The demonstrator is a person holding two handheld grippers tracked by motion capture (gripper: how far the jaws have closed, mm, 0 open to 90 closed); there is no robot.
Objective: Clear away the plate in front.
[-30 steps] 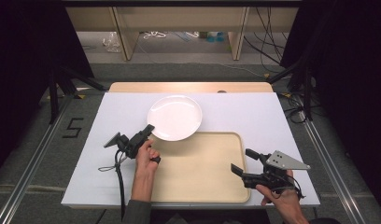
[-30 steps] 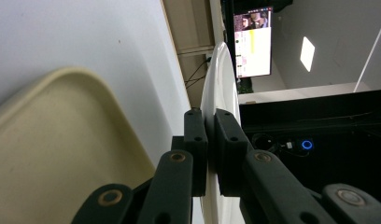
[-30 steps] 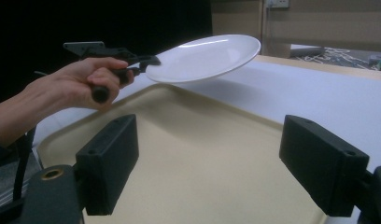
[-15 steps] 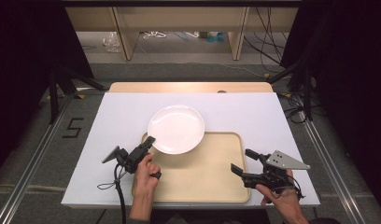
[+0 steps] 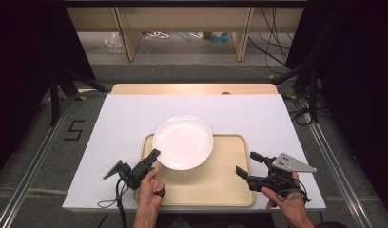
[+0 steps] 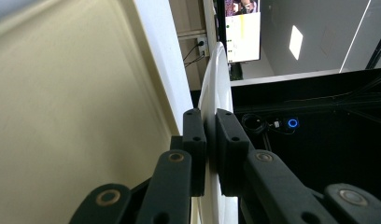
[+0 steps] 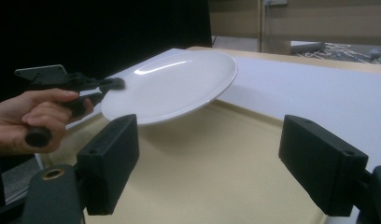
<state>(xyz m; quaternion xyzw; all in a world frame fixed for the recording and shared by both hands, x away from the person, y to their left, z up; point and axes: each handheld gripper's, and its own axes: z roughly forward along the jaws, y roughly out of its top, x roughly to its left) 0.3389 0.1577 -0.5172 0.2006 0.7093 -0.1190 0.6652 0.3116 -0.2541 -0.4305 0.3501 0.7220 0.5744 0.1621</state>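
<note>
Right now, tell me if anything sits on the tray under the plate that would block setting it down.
Nothing visible does. The left gripper is shut on the white plate, which hangs tilted above the tan tray. The tray surface beneath looks bare, and the open right gripper sits off to the side, not under the plate.

Plate covers the tray's far left corner. In the left gripper view the plate appears edge-on, its near rim hidden between the fingers. Items on the far floor shelf are too small to identify.
</note>
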